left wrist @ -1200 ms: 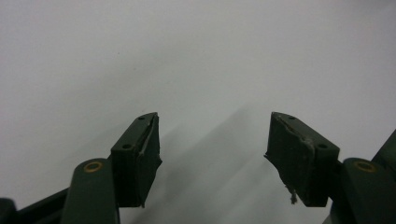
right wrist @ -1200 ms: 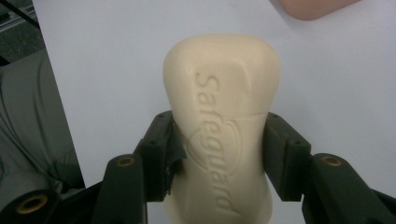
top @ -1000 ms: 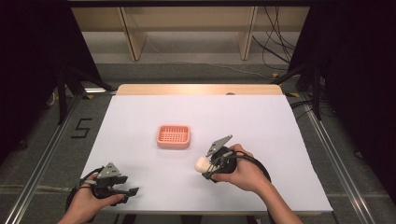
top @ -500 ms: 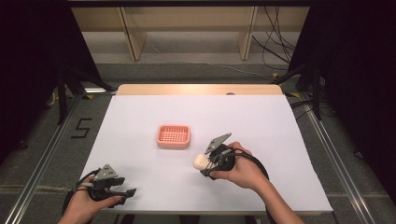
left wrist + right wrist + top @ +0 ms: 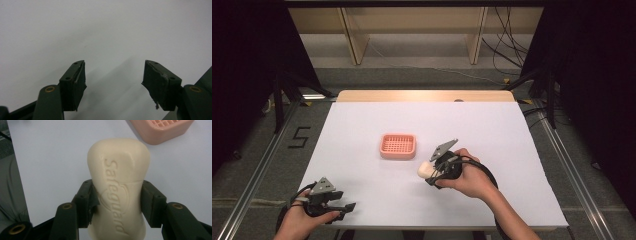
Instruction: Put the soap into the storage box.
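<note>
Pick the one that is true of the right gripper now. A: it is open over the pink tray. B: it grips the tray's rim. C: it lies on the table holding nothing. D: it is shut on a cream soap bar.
D: the right gripper has its jaws pressed against both sides of the cream soap bar, with the pink tray apart beyond it.

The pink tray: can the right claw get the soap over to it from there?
Probably yes. The right claw is shut on the soap, and the pink tray lies close by, up and to its left. Only bare white table lies between them.
</note>
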A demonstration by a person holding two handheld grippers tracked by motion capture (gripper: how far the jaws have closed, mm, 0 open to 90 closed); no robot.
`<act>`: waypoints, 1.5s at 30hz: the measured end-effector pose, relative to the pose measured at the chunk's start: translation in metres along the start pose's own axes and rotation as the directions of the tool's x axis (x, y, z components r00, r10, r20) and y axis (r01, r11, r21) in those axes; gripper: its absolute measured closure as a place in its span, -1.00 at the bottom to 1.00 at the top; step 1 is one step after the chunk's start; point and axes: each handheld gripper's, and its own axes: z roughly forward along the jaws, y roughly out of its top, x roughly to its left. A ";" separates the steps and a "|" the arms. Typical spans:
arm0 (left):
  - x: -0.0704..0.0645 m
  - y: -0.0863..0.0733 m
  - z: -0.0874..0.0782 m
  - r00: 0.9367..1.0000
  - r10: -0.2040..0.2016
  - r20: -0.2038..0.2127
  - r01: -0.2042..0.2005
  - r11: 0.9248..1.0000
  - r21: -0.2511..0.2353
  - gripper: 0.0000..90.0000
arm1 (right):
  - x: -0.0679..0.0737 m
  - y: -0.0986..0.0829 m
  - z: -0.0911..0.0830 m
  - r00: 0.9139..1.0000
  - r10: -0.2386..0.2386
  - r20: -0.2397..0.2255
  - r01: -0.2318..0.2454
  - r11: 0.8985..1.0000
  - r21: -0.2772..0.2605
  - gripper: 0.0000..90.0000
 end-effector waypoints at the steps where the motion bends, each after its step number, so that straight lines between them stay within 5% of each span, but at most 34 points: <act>1: 0.000 0.000 0.000 1.000 0.002 -0.002 -0.002 1.000 0.001 -0.24 | 0.001 0.000 -0.001 1.000 0.018 0.004 -0.018 1.000 0.007 0.12; 36: 0.001 -0.001 -0.002 1.000 0.008 -0.006 -0.008 1.000 -0.006 -0.24 | -0.014 0.021 0.002 0.999 -0.027 0.025 0.028 1.000 -0.010 0.12; 37: 0.001 -0.001 -0.002 1.000 0.005 0.003 -0.005 1.000 -0.009 -0.24 | -0.012 0.021 0.002 1.000 0.010 0.026 -0.010 1.000 -0.004 0.12; 38: 0.001 -0.001 -0.003 1.000 0.015 0.005 -0.015 1.000 -0.006 -0.24 | -0.014 0.021 0.002 0.999 -0.019 0.031 0.019 1.000 -0.006 0.12; 45: 0.001 -0.001 -0.002 1.000 0.009 0.005 -0.009 1.000 -0.006 -0.24 | -0.016 0.026 0.002 0.999 -0.025 0.047 0.025 1.000 -0.008 0.12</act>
